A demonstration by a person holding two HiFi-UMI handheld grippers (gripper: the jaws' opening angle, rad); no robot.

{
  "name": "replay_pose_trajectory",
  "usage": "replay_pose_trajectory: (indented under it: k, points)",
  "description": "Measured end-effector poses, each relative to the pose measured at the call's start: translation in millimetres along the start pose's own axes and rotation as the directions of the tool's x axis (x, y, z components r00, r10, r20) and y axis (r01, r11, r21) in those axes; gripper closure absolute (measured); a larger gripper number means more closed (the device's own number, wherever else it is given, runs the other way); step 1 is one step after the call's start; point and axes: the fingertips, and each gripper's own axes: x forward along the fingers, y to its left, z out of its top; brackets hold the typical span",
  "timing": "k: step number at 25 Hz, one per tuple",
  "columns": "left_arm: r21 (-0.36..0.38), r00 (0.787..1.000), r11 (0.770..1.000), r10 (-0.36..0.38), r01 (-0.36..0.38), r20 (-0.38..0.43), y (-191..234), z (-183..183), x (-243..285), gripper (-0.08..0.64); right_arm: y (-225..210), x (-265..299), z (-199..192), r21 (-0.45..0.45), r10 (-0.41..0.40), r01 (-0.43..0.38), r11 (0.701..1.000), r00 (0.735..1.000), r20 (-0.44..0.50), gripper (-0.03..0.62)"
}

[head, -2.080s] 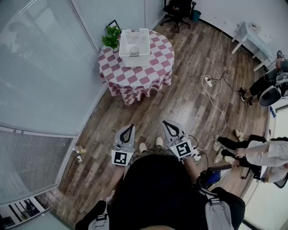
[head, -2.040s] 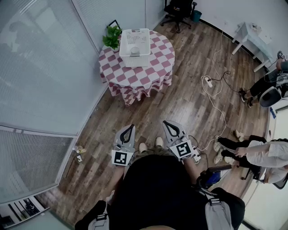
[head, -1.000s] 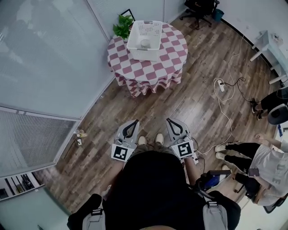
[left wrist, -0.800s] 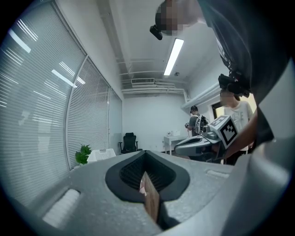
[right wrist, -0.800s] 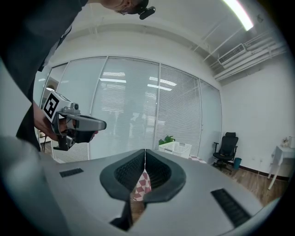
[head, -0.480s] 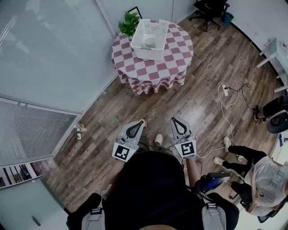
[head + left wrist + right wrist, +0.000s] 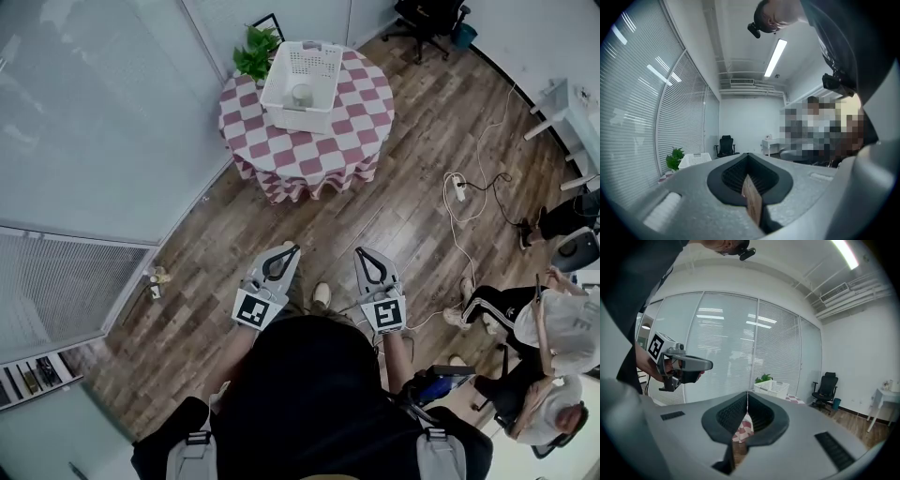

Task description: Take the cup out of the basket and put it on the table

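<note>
A white slotted basket (image 7: pixel 302 56) stands on a round table with a red-and-white checked cloth (image 7: pixel 328 150), far ahead of me across the wooden floor. Inside the basket sits a pale cup (image 7: pixel 301 94). My left gripper (image 7: pixel 292 248) and right gripper (image 7: pixel 362 251) are held side by side in front of my body, well short of the table, both shut and empty. The left gripper view shows its jaws (image 7: pixel 749 153) meeting, with the basket (image 7: pixel 696 160) small at the left. In the right gripper view the shut jaws (image 7: pixel 747 392) point toward the basket (image 7: pixel 772 386), and the left gripper (image 7: pixel 710 365) shows at the left.
A potted plant (image 7: pixel 255 56) stands behind the table by the glass wall with blinds (image 7: pixel 103 141). A power strip and cable (image 7: pixel 458 187) lie on the floor to the right. Seated people (image 7: pixel 553 319) are at the right edge. A black office chair (image 7: pixel 427 14) stands beyond the table.
I have walked a little toward the table and both grippers have come forward with me. Both stay shut and empty.
</note>
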Motion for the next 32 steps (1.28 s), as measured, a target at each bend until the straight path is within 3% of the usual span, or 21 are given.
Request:
replay_pose_trajectory:
  k: [16, 26, 32]
  points:
    - [-0.036, 0.999, 0.999, -0.031, 0.032, 0.025, 115, -7, 42, 0.555, -14, 123, 29, -0.001, 0.001, -0.001, 1.000, 0.999, -0.052, 0.580]
    - [0.045, 0.999, 0.998, -0.040, 0.039, 0.028, 199, -18, 51, 0.555, -1, 211, 52, -0.038, 0.044, -0.048, 0.998, 0.996, -0.082, 0.580]
    - [0.058, 0.997, 0.996, -0.070, 0.068, 0.041, 238, -20, 56, 0.555, 4, 254, 62, -0.050, 0.043, -0.047, 0.998, 0.996, -0.081, 0.580]
